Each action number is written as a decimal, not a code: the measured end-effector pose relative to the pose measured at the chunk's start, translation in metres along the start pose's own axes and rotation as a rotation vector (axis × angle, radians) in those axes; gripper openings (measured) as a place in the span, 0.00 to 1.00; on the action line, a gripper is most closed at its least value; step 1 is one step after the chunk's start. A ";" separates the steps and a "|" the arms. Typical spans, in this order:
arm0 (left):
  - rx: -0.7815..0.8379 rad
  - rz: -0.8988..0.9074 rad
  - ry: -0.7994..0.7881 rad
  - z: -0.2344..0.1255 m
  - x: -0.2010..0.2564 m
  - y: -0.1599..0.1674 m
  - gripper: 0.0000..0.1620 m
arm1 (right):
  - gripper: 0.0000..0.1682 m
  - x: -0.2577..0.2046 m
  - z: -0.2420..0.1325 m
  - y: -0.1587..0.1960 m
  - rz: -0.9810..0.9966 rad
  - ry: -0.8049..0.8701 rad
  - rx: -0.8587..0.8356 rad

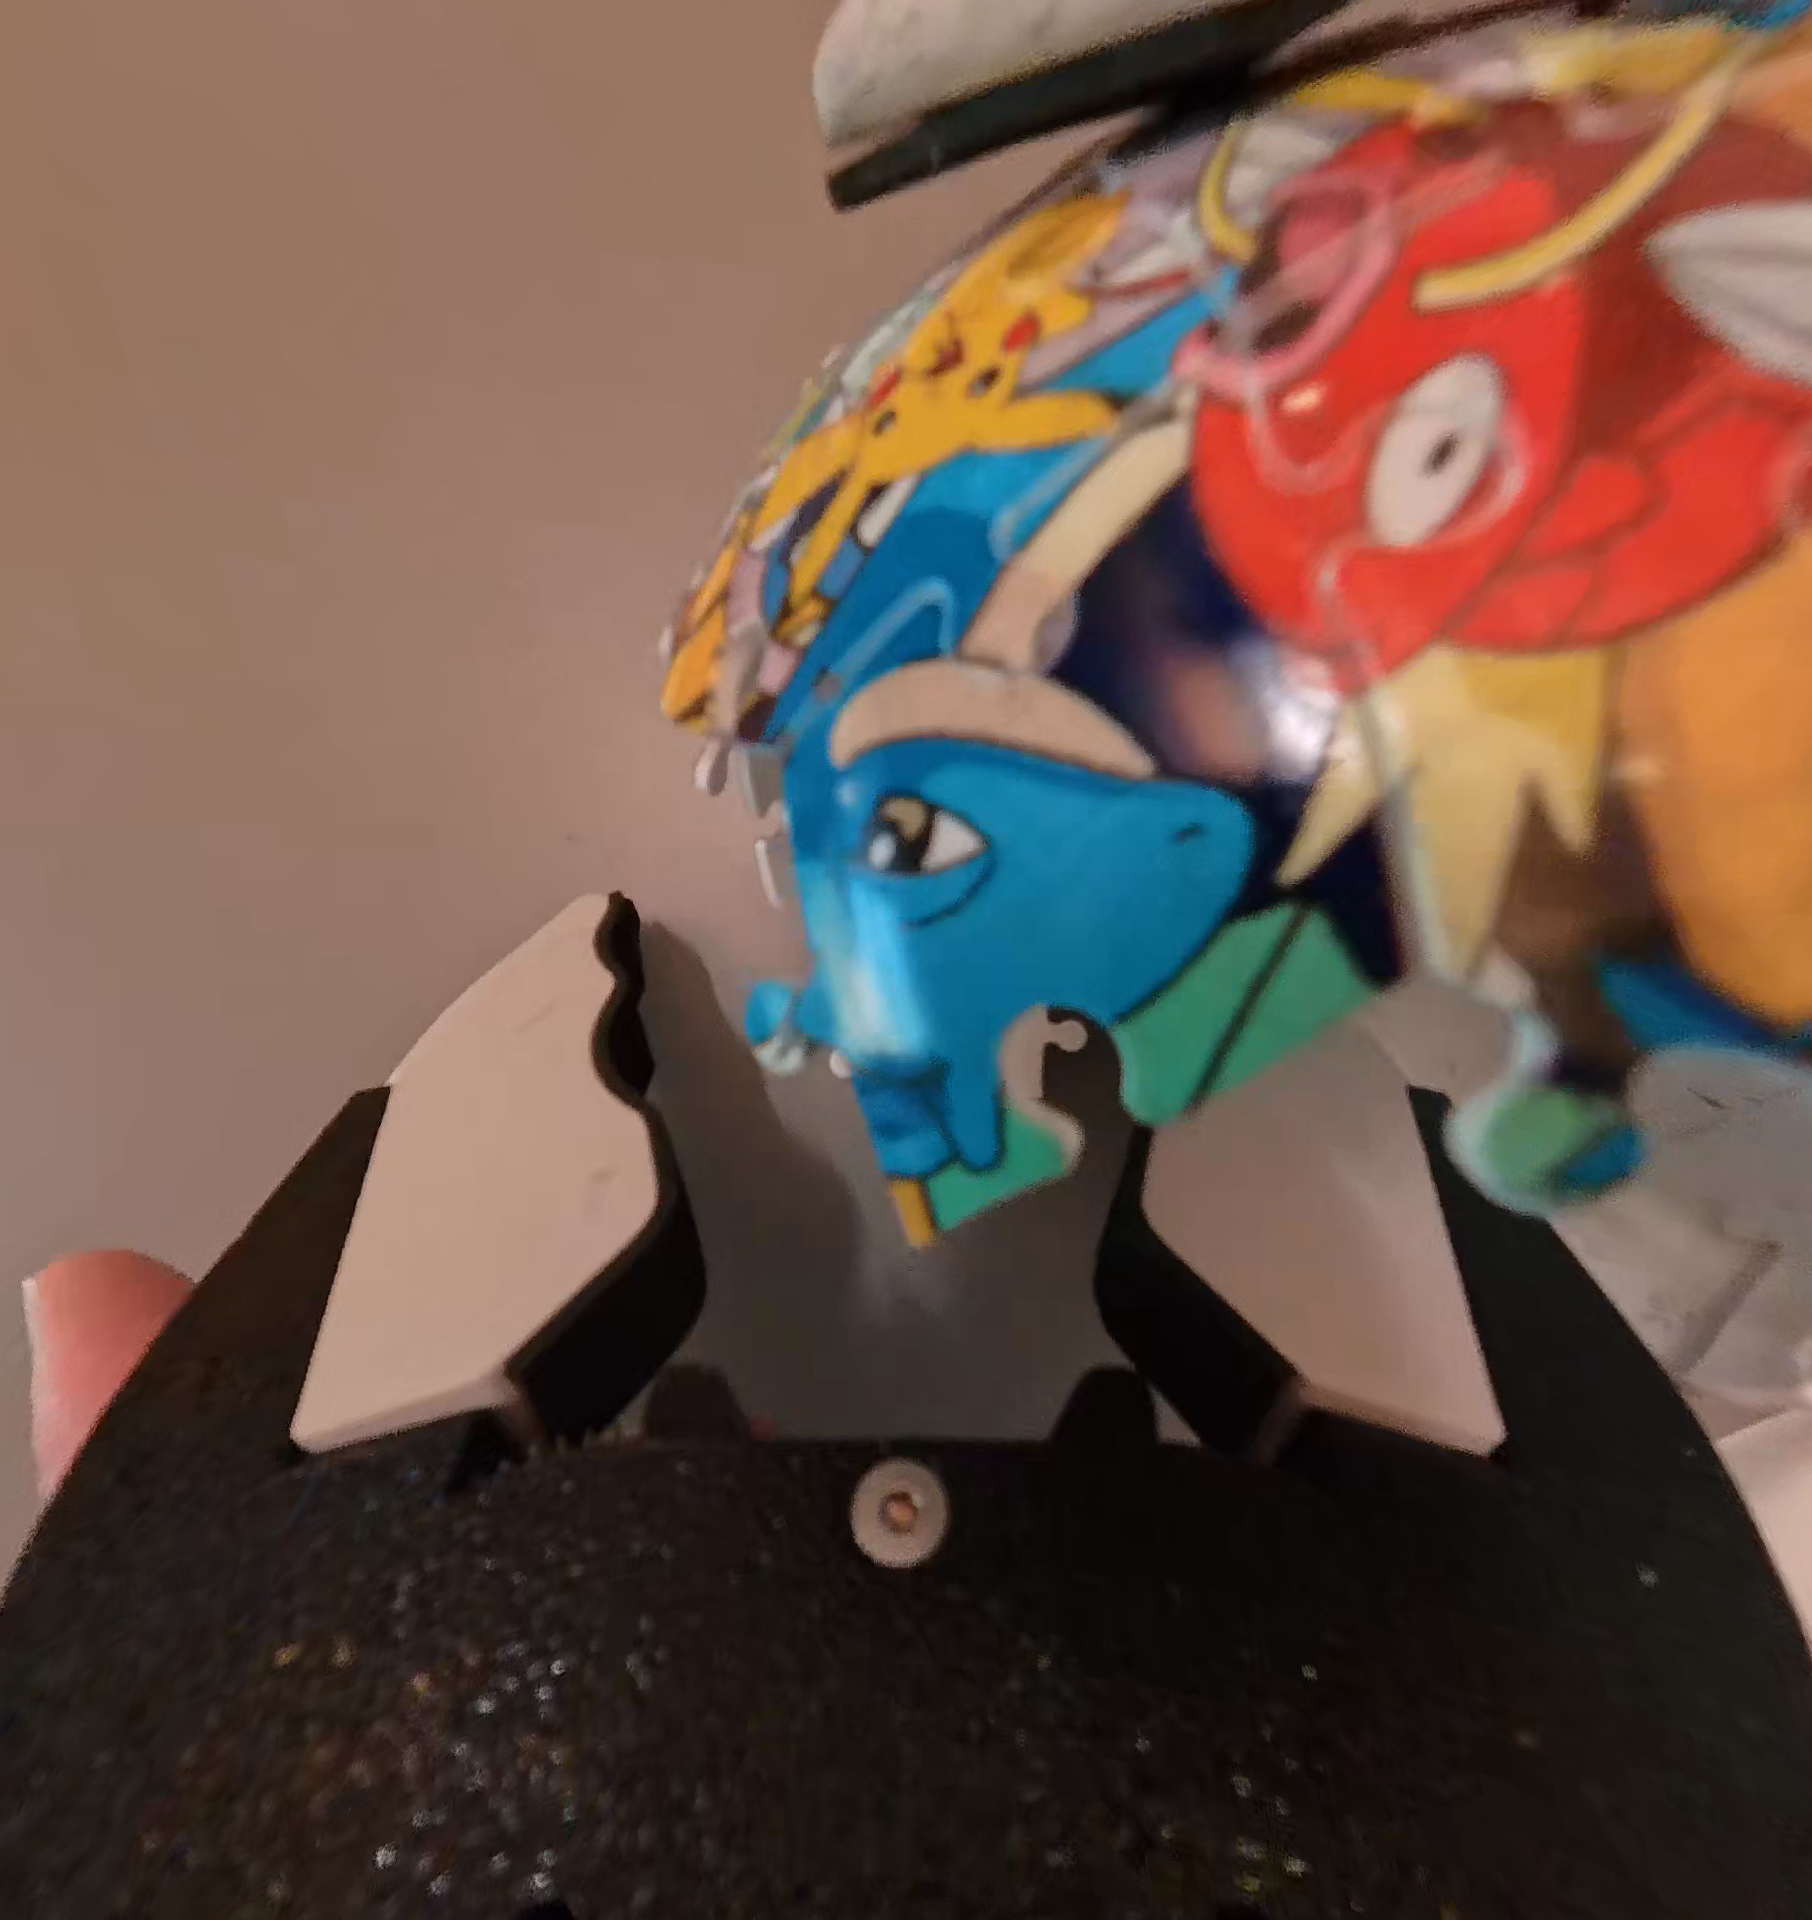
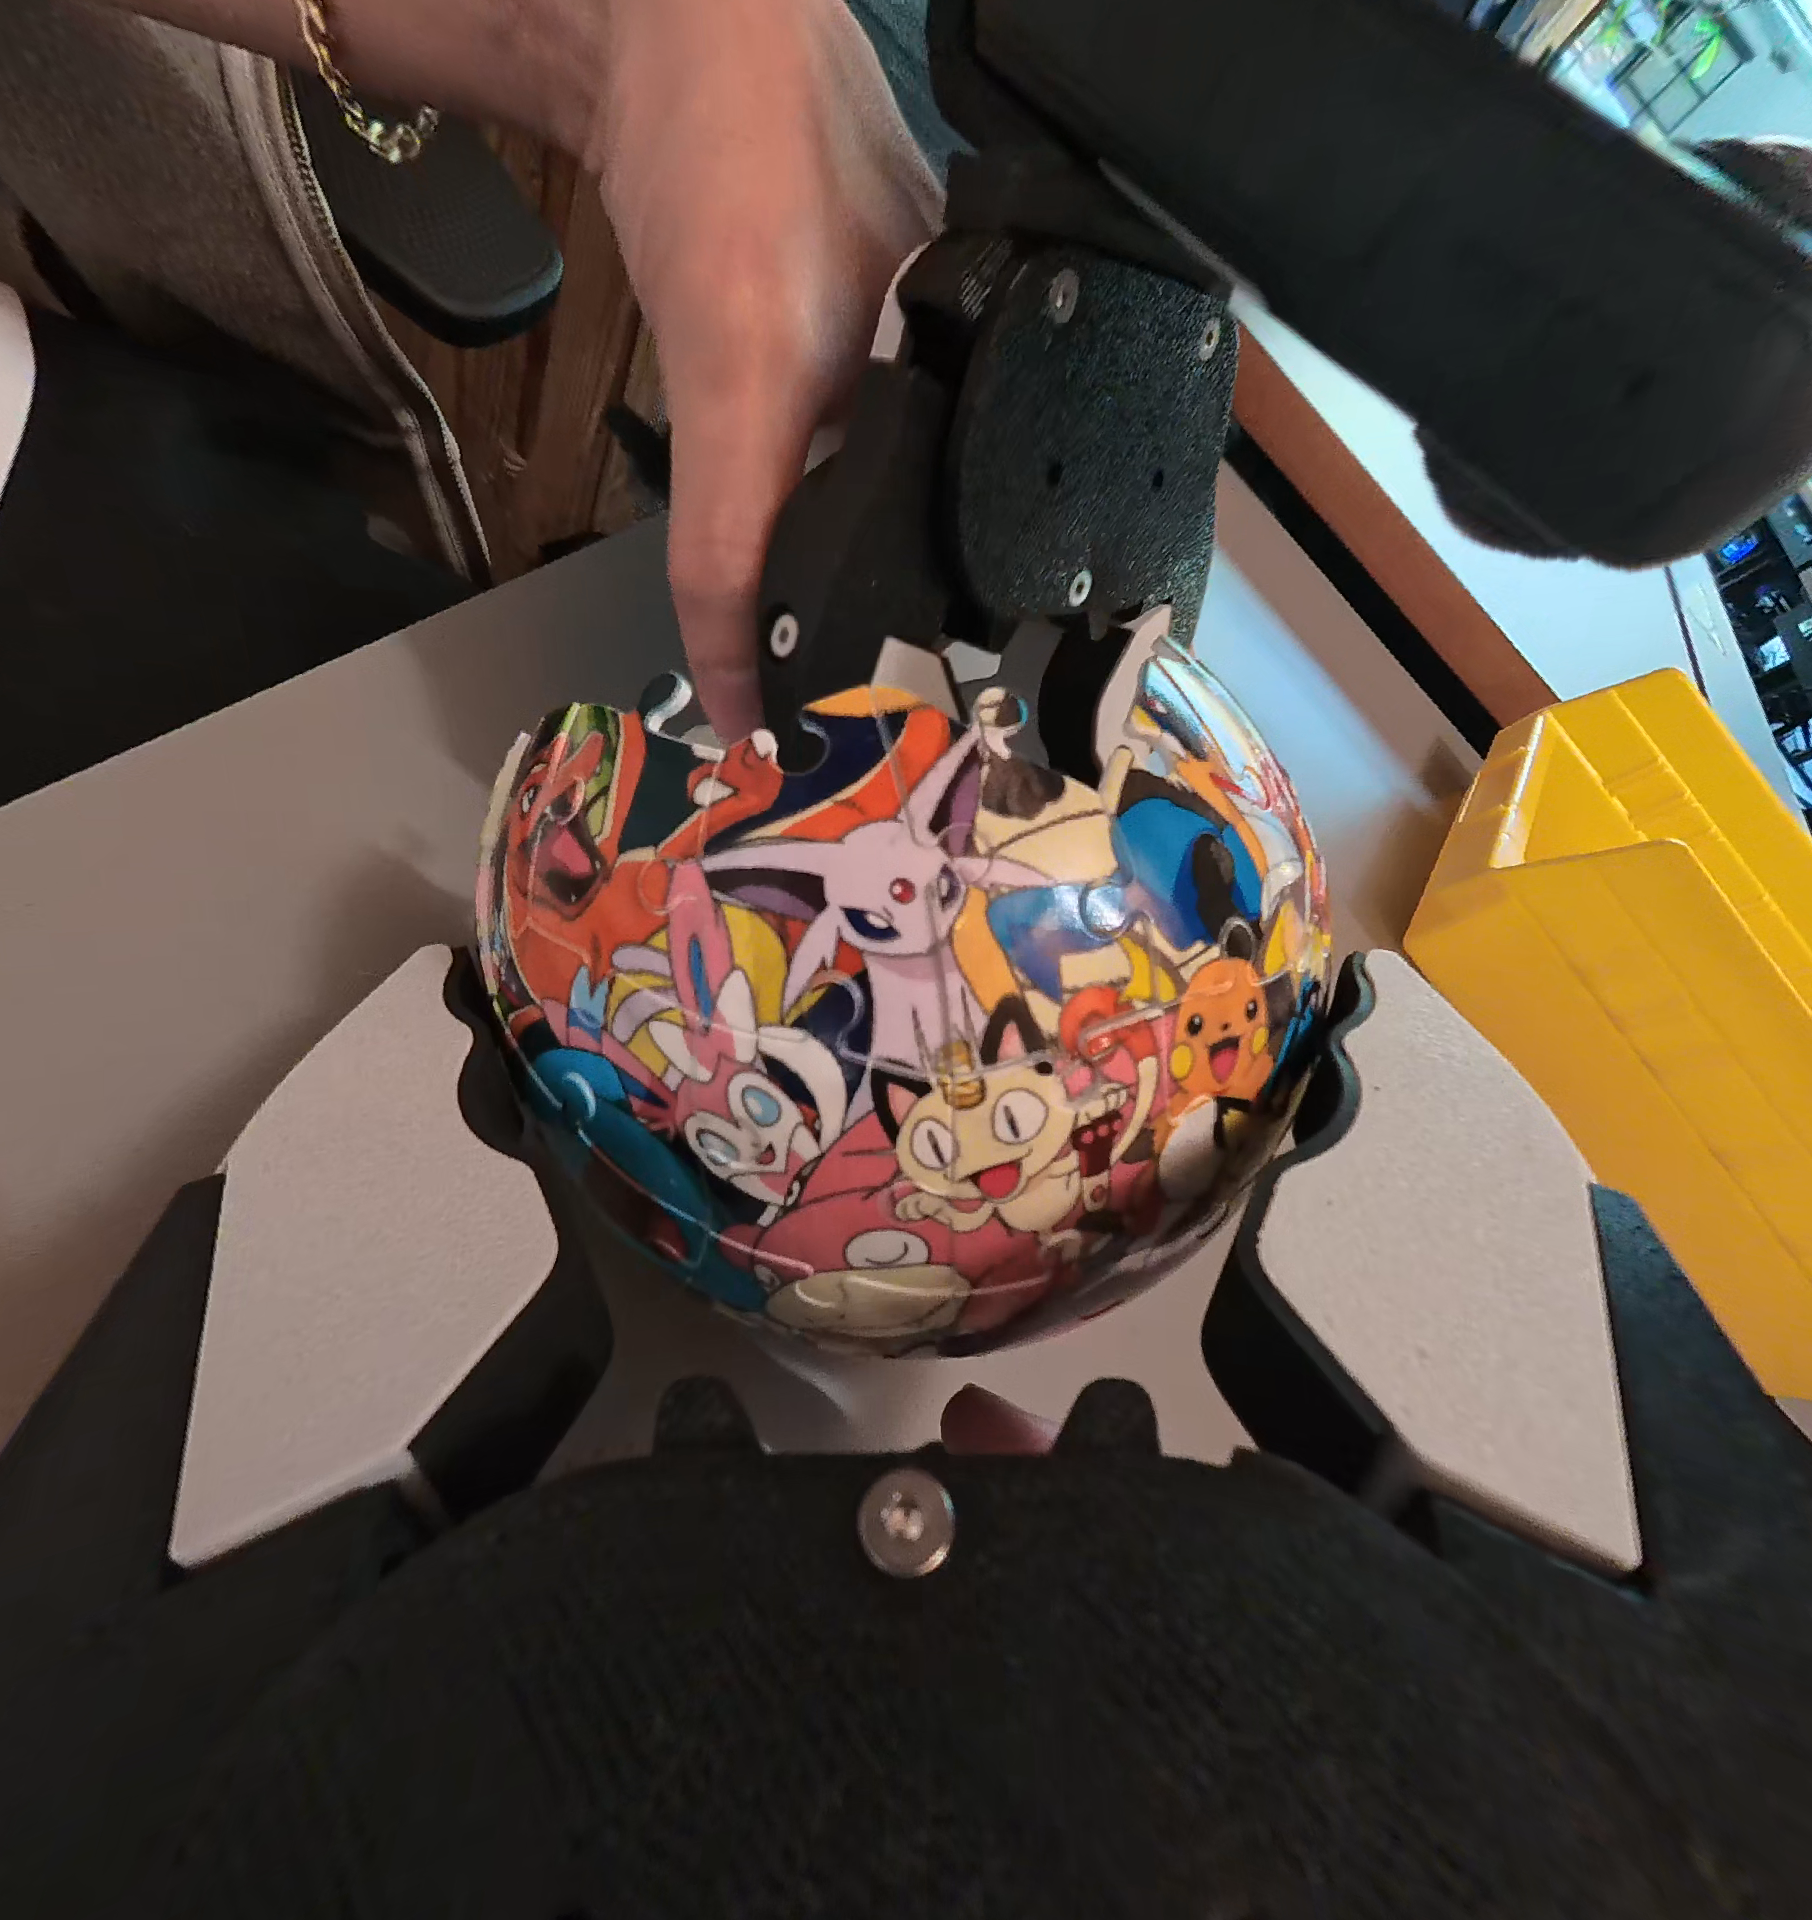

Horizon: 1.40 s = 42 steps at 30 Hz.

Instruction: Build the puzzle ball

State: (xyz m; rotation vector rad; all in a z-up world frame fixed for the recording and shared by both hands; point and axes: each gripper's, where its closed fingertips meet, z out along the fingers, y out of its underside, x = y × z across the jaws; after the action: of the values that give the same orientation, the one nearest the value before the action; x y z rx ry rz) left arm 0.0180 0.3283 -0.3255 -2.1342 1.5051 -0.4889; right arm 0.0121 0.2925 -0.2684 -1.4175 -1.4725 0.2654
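The puzzle ball (image 2: 912, 1039) is a partly built round shell covered in bright cartoon creatures, open at its far top rim. My right gripper (image 2: 907, 1039) is shut on it, one finger on each side, holding it over the white table (image 2: 206, 831). My left gripper (image 2: 933, 675) reaches in from the far side at the open rim. In the left wrist view the left gripper (image 1: 933, 1039) has its jaws apart, and the ball's edge with a blue-faced piece (image 1: 985, 914) hangs between them, touching no pad that I can see. Its right finger is partly hidden behind the shell.
A person's hand (image 2: 756, 312) presses an index finger on the ball's rim beside the left gripper. A yellow bin (image 2: 1660, 987) stands on the table at the right. A black chair armrest (image 2: 445, 239) is behind the table. A right gripper finger (image 1: 985, 83) shows above the ball.
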 end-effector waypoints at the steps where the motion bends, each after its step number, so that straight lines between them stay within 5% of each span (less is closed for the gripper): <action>1: 0.011 -0.003 0.020 -0.002 0.002 -0.002 0.59 | 0.87 0.000 0.000 0.000 -0.004 0.000 -0.003; 2: 0.022 -0.007 0.037 -0.005 0.002 -0.003 0.60 | 0.87 0.000 0.000 0.000 -0.007 0.000 -0.008; 9: 0.208 0.007 0.480 -0.054 0.029 -0.001 0.23 | 0.87 -0.001 -0.002 0.002 -0.022 -0.003 -0.025; 13: 0.234 0.134 0.537 -0.048 0.042 0.005 0.00 | 0.87 -0.001 0.001 -0.001 -0.023 -0.009 -0.014; 20: 0.315 0.586 0.339 -0.020 0.052 -0.001 0.00 | 0.87 0.000 -0.001 0.001 0.014 -0.009 0.015; 42: 0.267 0.986 0.302 0.002 0.051 0.001 0.00 | 0.87 0.000 -0.002 0.001 0.022 -0.018 0.036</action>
State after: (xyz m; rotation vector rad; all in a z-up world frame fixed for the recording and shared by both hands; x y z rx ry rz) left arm 0.0353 0.2808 -0.3267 -0.9430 2.2495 -0.5899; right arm 0.0147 0.2922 -0.2684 -1.4064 -1.4604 0.3180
